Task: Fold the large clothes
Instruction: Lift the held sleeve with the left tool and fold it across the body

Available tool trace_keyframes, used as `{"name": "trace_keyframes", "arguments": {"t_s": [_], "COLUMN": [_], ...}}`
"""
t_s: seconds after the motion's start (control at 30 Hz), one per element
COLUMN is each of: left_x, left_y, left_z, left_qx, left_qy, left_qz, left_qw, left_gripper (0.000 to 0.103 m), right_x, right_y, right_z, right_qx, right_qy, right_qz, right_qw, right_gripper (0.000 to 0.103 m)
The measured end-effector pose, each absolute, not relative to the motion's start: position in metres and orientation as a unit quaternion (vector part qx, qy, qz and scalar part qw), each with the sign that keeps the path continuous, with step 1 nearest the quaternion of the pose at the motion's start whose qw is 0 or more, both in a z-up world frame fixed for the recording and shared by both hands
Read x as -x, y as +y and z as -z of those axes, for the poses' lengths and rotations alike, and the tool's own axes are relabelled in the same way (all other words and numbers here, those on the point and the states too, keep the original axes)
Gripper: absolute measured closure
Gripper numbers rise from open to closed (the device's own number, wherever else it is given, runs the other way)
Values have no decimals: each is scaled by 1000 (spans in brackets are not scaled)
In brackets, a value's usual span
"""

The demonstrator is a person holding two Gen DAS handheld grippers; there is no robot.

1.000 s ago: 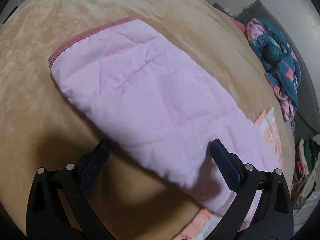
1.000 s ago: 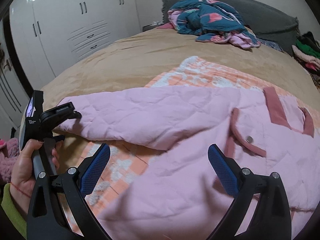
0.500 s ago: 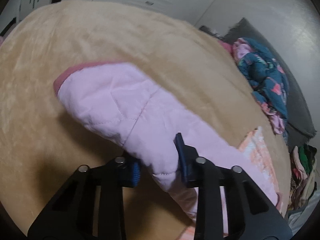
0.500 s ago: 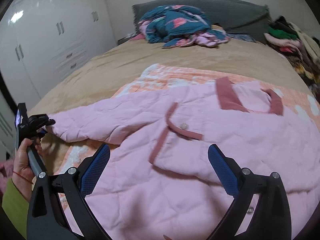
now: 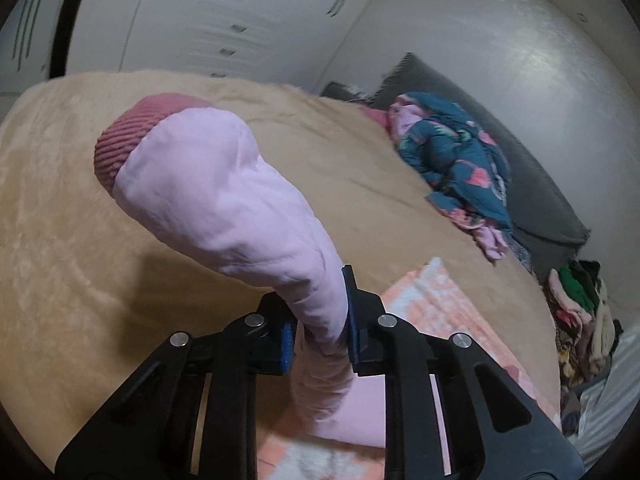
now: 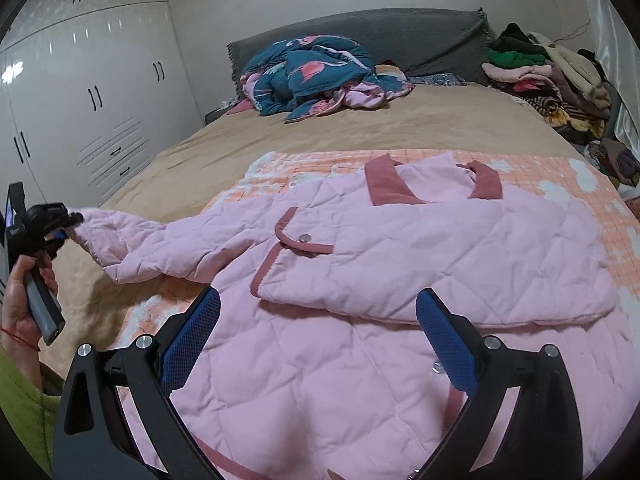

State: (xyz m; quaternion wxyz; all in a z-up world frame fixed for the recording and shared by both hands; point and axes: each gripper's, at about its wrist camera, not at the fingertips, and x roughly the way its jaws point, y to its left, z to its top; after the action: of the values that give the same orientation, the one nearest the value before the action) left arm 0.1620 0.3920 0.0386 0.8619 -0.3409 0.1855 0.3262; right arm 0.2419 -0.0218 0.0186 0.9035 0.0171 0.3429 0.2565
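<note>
Pink quilted fabric pretty much fills both views: a pale pink padded jacket (image 6: pixel 400 264) with dusty-rose ribbed trim is laid out flat on an orange-and-white checked blanket (image 6: pixel 560 176), which itself is spread over a tan plush bedspread (image 6: pixel 360 128). One sleeve (image 5: pixel 240 208) is stretched off to the side and lifted clear of the bedspread, with its rose ribbed cuff (image 5: pixel 132 136) sticking up past the grip. That sleeve is pinched by the left gripper (image 5: pixel 318 332), blue pads squeezed tight on the bunched fabric partway along its length. From the right wrist view the same gripper can be seen at the far left, held in a hand (image 6: pixel 24 300) with a green sleeve (image 6: pixel 20 412) below it.

The right gripper (image 6: pixel 318 324) is spread wide just above the jacket's lower front, nothing caught between its blue pads. A folded-over front panel with a snap button is seen just beyond it.

Further back, a crumpled teal-and-pink patterned quilt (image 6: pixel 312 72) is piled against a grey headboard (image 6: pixel 400 36), and a heap of mixed clothes (image 6: pixel 548 76) is stacked at the right. White wardrobe doors (image 6: pixel 92 100) are seen along the left wall.
</note>
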Motion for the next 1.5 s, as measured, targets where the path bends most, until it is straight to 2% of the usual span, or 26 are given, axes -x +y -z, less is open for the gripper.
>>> {"name": "trace_keyframes", "arguments": {"t_s": [0.23,0.73,1.13,1.5], "left_x": [-178,-183,-206,-234], "left_y": [349,265,195,133], "left_z": [-68,-110,-105,-77], "left_qx": [299,239,171,128], "left_qy": [171,123,141,195], "left_qz": [-278,-188,-101,-23], "left_qw": [897,945,970,972], "left_gripper": [93,94,94,94], "right_x": [-242,-238,-241,-238], "right_y": [-57,-99,-154,-199], "right_z": [-27,-17,-14,-17], "right_qx": [-62,-84,-110,-124], "right_qy": [319,330,333,329], "right_qz": [-223,-216,-176,-137], "right_qw": [919,915,920,926], "right_gripper": [5,5,5,5]}}
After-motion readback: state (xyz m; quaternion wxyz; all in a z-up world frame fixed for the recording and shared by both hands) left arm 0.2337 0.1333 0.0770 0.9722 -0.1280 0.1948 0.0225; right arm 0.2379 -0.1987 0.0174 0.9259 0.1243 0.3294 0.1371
